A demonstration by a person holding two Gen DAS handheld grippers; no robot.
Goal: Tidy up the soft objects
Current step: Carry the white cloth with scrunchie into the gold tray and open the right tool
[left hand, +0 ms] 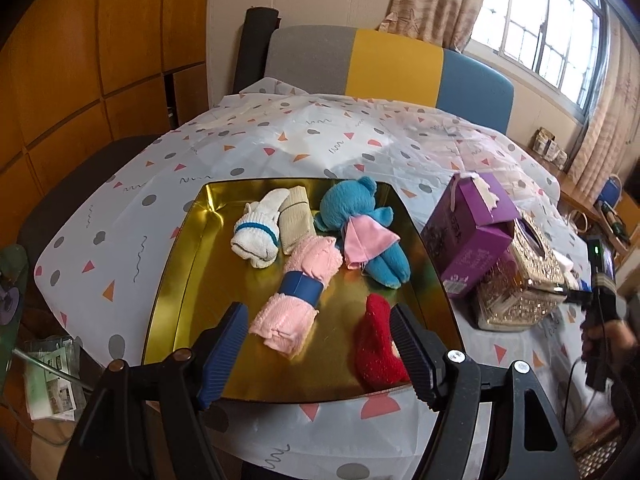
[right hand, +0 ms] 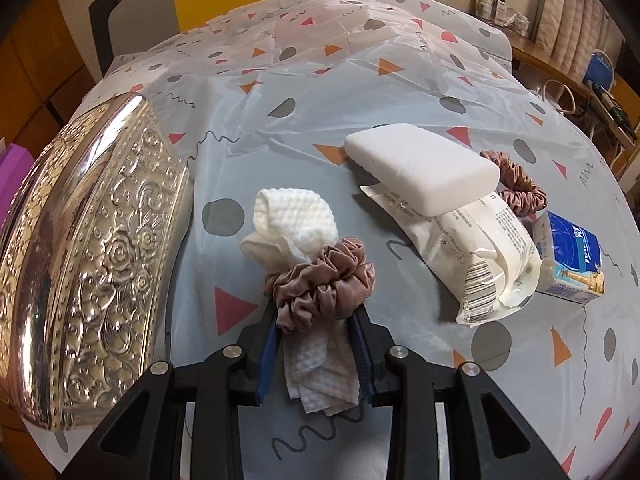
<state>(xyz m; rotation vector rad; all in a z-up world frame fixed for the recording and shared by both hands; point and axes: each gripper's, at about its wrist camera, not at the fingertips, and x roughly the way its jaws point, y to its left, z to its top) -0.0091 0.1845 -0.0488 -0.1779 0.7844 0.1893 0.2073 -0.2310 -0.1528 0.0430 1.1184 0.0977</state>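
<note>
Left wrist view: the left hand-held gripper [left hand: 320, 354] hovers with its jaws spread wide and nothing between them, above the near edge of a gold tray [left hand: 188, 280] on the bench [left hand: 132, 216]. Inside the tray lie a pink rolled cloth with a blue band [left hand: 298, 296], directly ahead between the fingers; a red sock [left hand: 376, 344], touching the right finger's inner side in this view; a white sock with a blue stripe [left hand: 256, 236]; a beige sock [left hand: 294, 220]; and a blue plush toy [left hand: 360, 228] at the far right. A purple box [left hand: 472, 236] stands just beside the tray.

Right wrist view: the right hand-held gripper [right hand: 316, 344] is closed around a white cloth [right hand: 296, 220] bundled by a brown scrunchie [right hand: 320, 280]; the scrunchie sits at the fingertips. An embossed silver box [right hand: 100, 248] stands left. Farther right lie a white sponge [right hand: 420, 164], a white packet [right hand: 472, 248], a second scrunchie [right hand: 520, 188] and a blue tissue pack [right hand: 572, 256].
</note>
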